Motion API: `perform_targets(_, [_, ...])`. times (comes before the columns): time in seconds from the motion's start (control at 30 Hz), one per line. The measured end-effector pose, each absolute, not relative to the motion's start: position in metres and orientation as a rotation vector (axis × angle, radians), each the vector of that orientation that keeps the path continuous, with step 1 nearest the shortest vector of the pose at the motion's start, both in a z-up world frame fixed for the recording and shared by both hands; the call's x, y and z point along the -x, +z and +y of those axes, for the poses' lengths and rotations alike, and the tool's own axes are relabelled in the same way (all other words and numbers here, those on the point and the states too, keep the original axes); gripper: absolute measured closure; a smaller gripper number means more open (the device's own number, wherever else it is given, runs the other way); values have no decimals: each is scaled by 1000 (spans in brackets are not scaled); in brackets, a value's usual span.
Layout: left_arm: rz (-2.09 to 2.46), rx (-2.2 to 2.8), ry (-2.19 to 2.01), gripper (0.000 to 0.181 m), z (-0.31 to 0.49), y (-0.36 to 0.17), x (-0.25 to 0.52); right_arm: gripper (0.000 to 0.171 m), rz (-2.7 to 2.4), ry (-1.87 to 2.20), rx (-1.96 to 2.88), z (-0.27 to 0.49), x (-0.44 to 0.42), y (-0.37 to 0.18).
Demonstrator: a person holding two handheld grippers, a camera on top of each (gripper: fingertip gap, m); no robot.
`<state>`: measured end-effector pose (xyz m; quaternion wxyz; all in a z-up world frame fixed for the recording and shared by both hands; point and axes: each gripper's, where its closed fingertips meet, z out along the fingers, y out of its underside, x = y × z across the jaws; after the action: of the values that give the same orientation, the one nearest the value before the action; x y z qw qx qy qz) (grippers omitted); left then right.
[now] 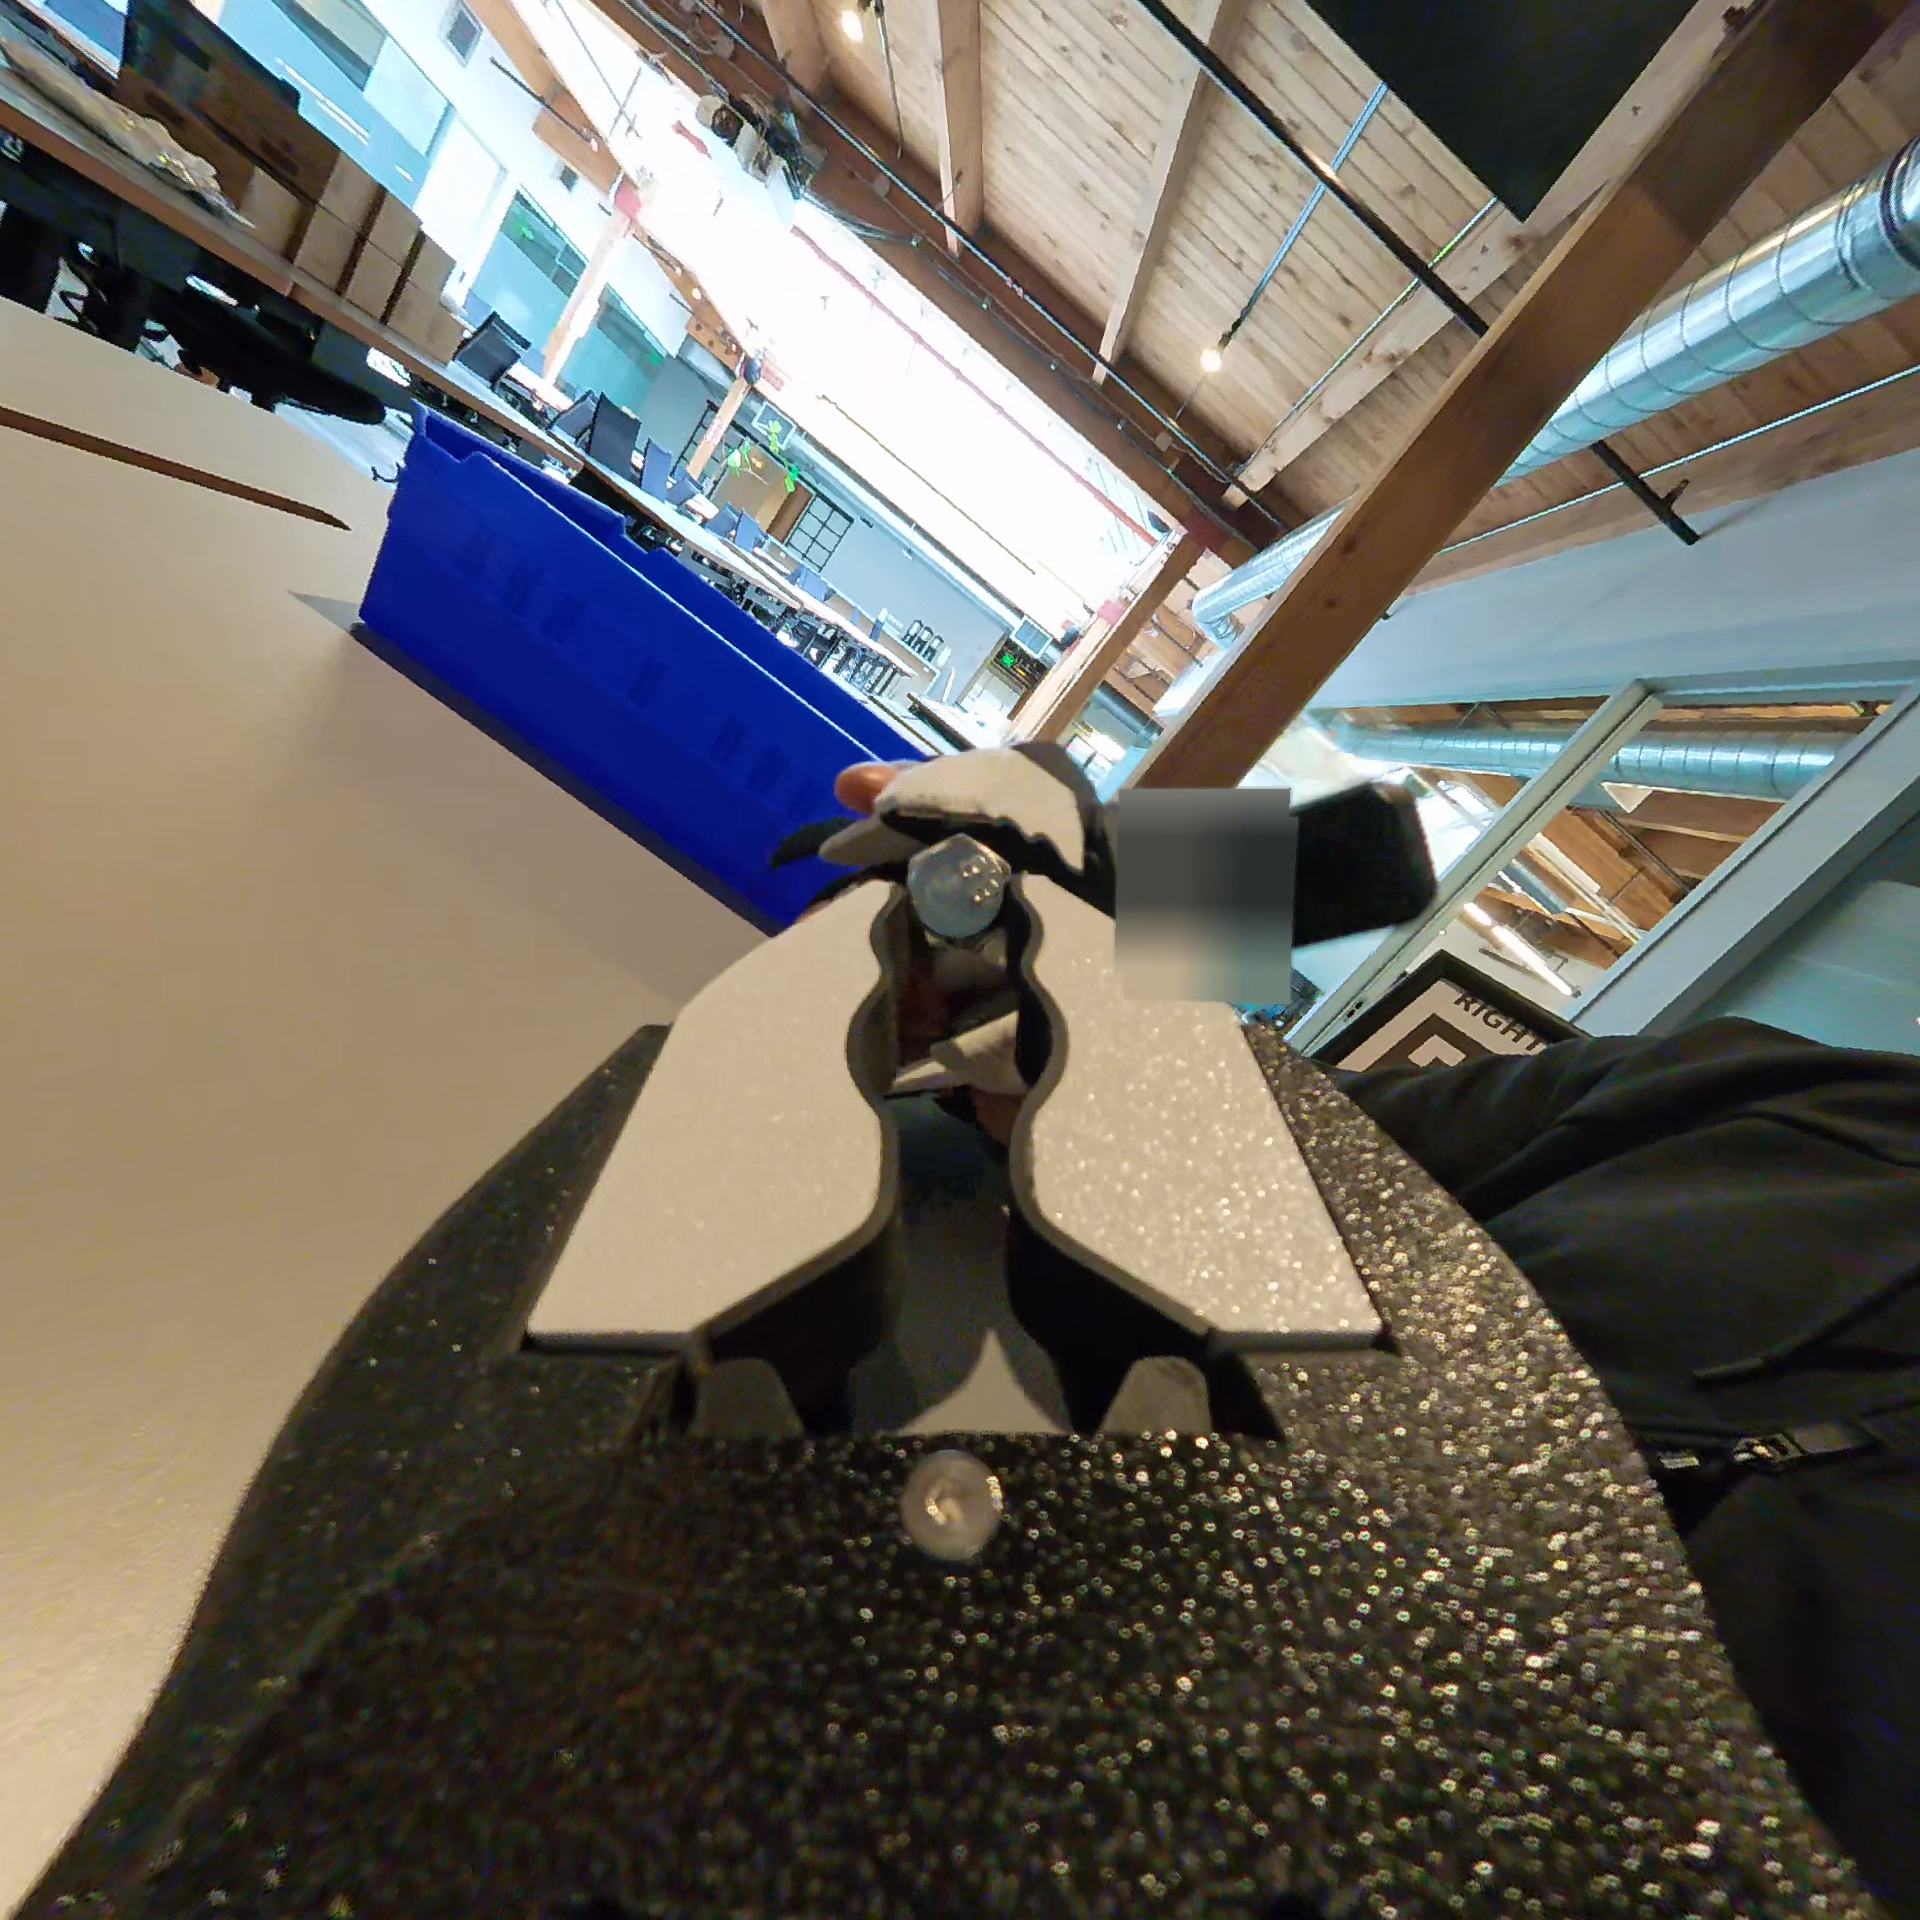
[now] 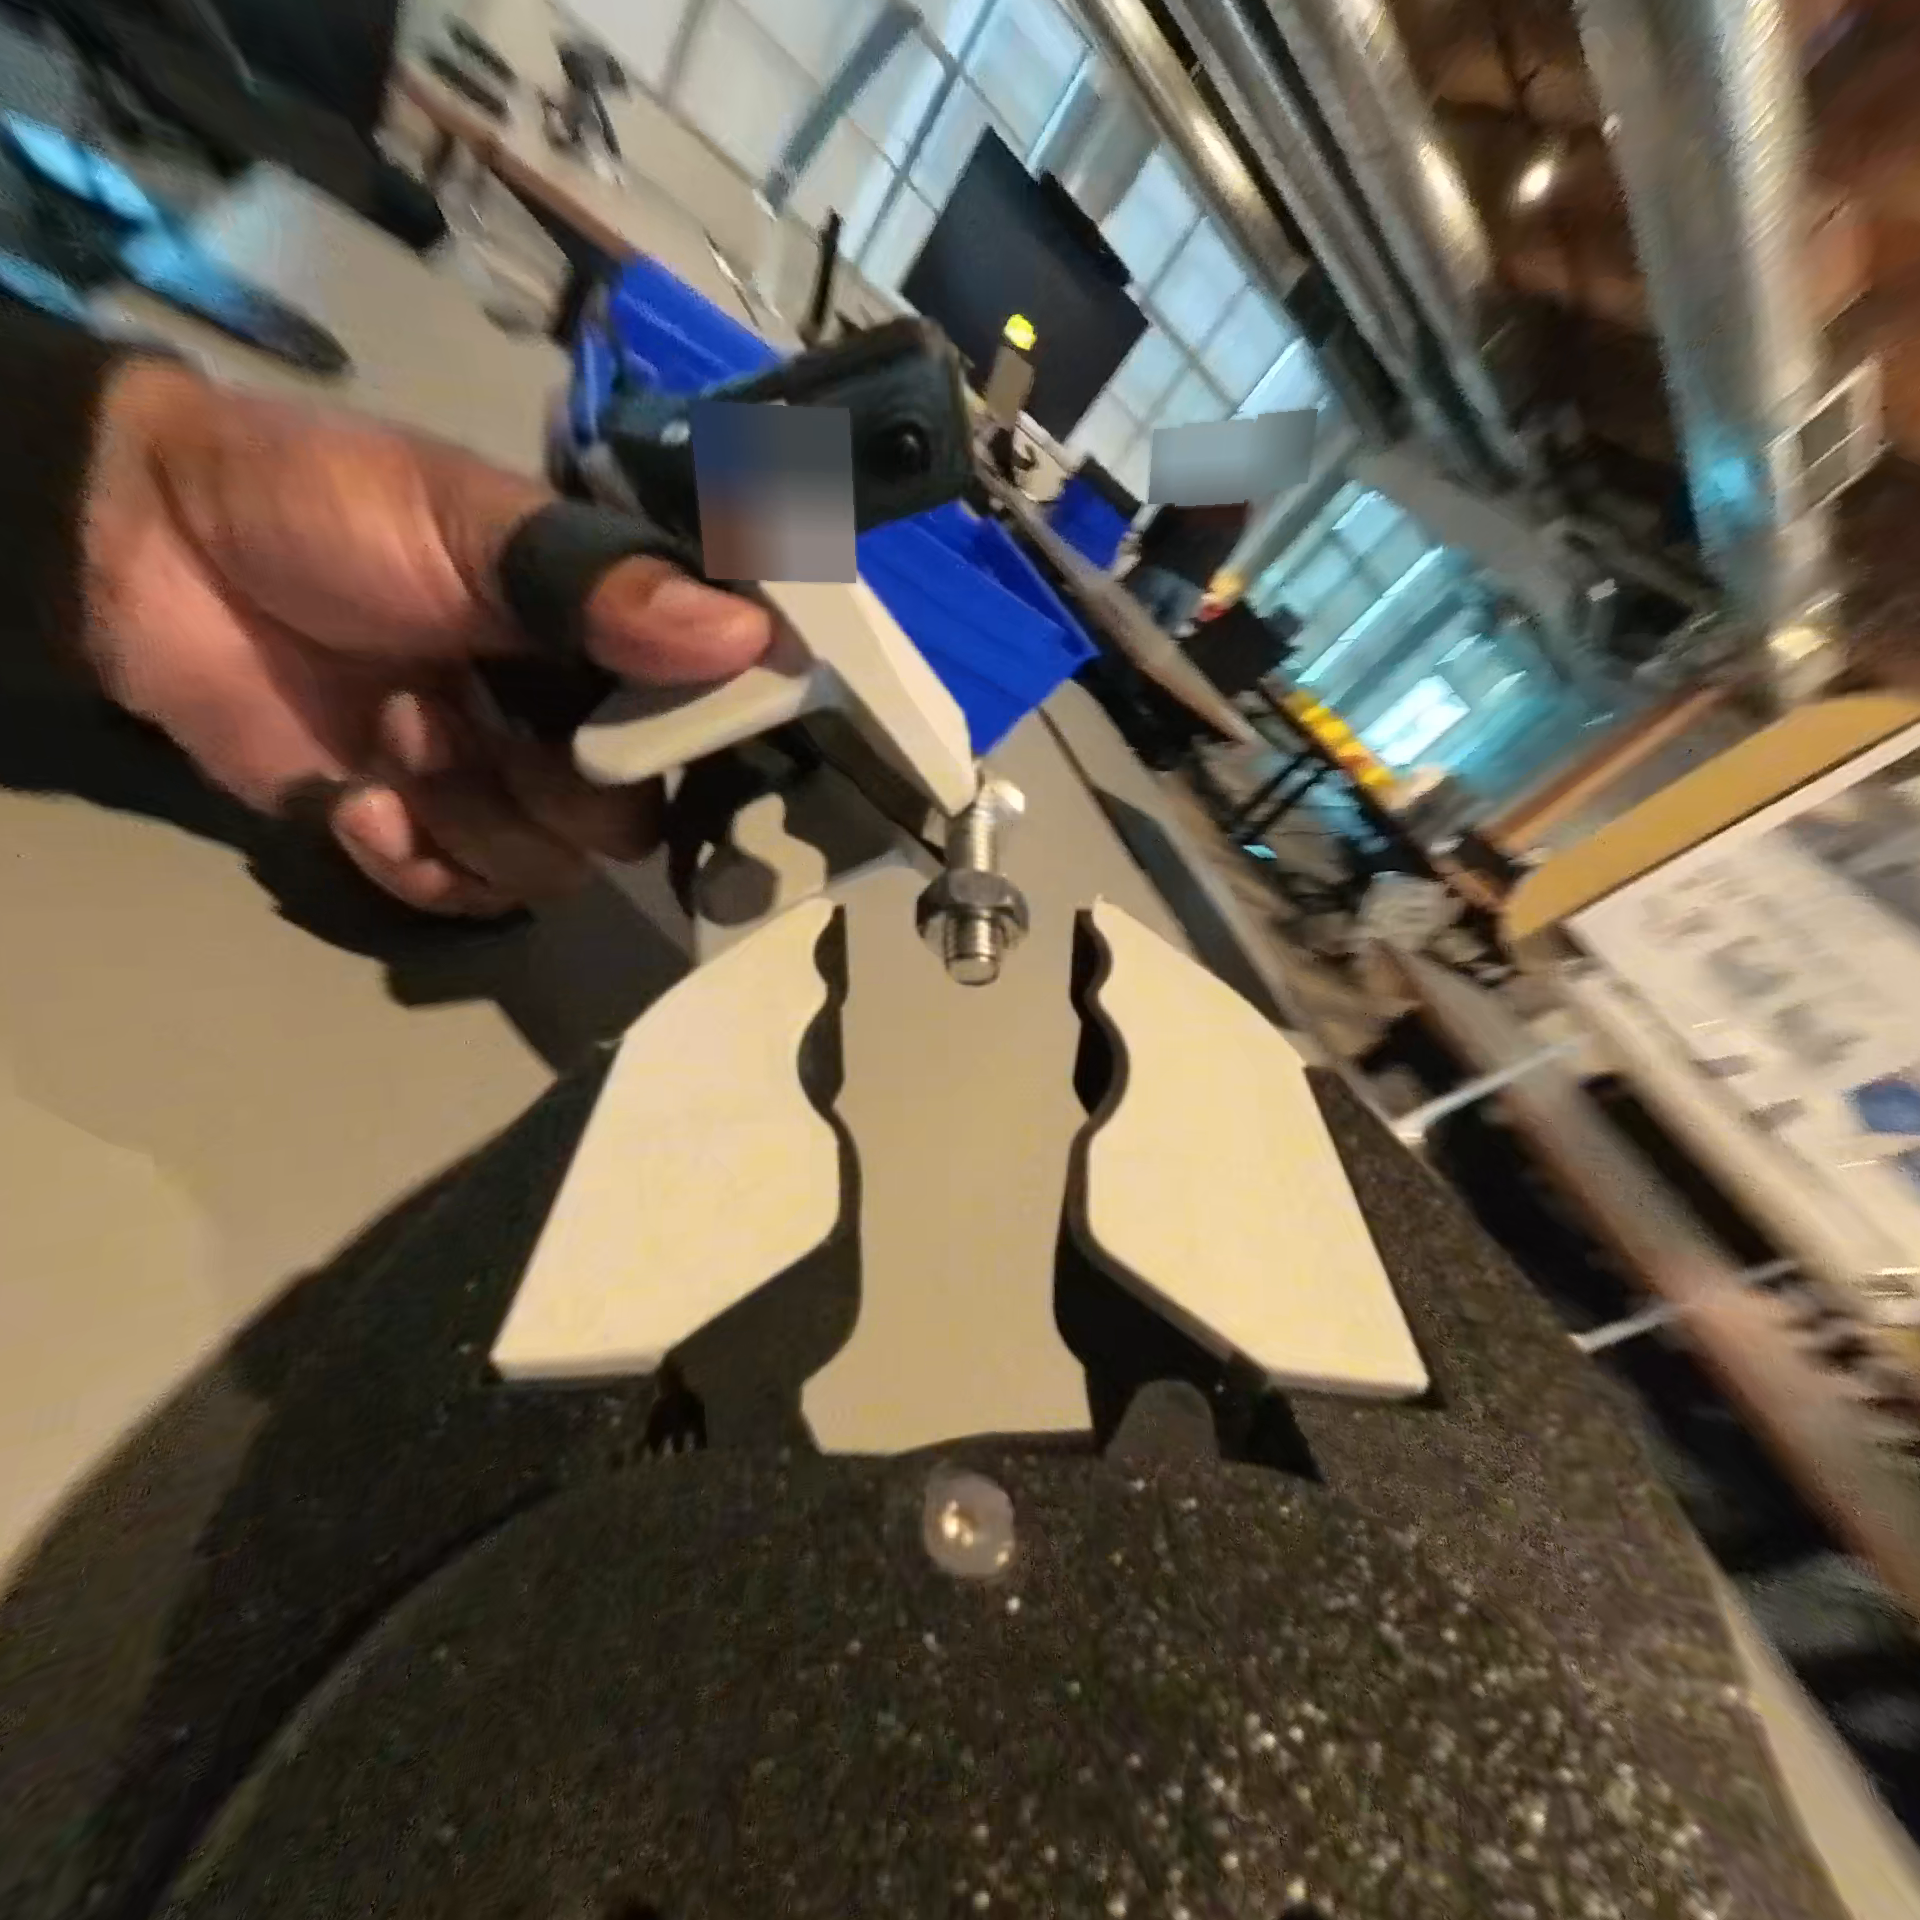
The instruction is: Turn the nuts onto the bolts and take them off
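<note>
My left gripper (image 1: 951, 920) is shut on a silver bolt (image 1: 954, 883), whose hex head faces the camera. In the right wrist view the left gripper (image 2: 961, 800) comes in from the upper left, held by a person's hand (image 2: 312, 623). It holds the bolt (image 2: 977, 831) by the head end, with the threaded shaft pointing toward my right gripper. A hex nut (image 2: 971, 912) sits on the shaft near its free end. My right gripper (image 2: 966, 925) is open, its white fingers (image 2: 727, 1122) on either side of the nut and apart from it. One right finger (image 1: 977, 795) shows just beyond the bolt head.
A blue plastic bin (image 1: 623, 644) (image 2: 966, 603) stands on the pale table (image 1: 208, 883) (image 2: 208, 1039) behind the grippers. A dark sleeve (image 1: 1662, 1195) fills the right of the left wrist view. The right wrist view is motion-blurred. Left and right tips are no more than a few centimetres apart.
</note>
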<state>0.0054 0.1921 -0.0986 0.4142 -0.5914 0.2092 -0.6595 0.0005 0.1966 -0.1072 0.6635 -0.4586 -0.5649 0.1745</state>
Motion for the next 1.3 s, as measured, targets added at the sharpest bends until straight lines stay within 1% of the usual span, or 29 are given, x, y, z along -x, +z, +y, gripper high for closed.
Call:
perform_targets(0.13, [519, 1493, -1660, 165, 193, -100, -5, 132, -1280, 112, 921, 196, 0, -102])
perform_targets(0.37, [520, 1499, -1676, 164, 192, -100, -7, 137, -1285, -22, 886, 198, -1, -102])
perform_targets(0.43, [524, 1499, -1679, 164, 192, -101, -7, 146, -1287, -53, 890, 200, -1, -103])
perform_targets(0.47, [525, 1499, -1679, 165, 192, -100, -7, 153, -1288, -54, 892, 200, -1, -103])
perform_targets(0.5, [524, 1499, -1679, 164, 192, -100, -7, 153, -1291, -39, 899, 200, -1, -104])
perform_targets(0.6, [522, 1507, -1673, 165, 192, -101, -7, 153, -1290, 113, 976, 200, 0, -106])
perform_targets(0.77, [542, 1522, -1653, 165, 191, -103, -9, 153, -1254, 721, 1198, 193, 1, -110])
perform_targets(0.87, [549, 1530, -1643, 165, 191, -104, -10, 153, -1233, 884, 1235, 192, -1, -110])
perform_targets(0.93, [541, 1522, -1649, 165, 192, -103, -9, 150, -1250, 808, 1208, 193, 0, -112])
perform_targets(1.0, [525, 1516, -1654, 165, 193, -102, -8, 141, -1258, 630, 1147, 196, 0, -110])
perform_targets(1.1, [515, 1512, -1657, 165, 194, -102, -6, 134, -1270, 348, 1034, 199, 0, -107])
perform_targets(1.2, [519, 1514, -1656, 165, 193, -102, -7, 136, -1289, 152, 952, 198, 1, -106])
perform_targets(1.3, [516, 1513, -1659, 164, 194, -102, -7, 139, -1285, 48, 908, 198, 1, -104])
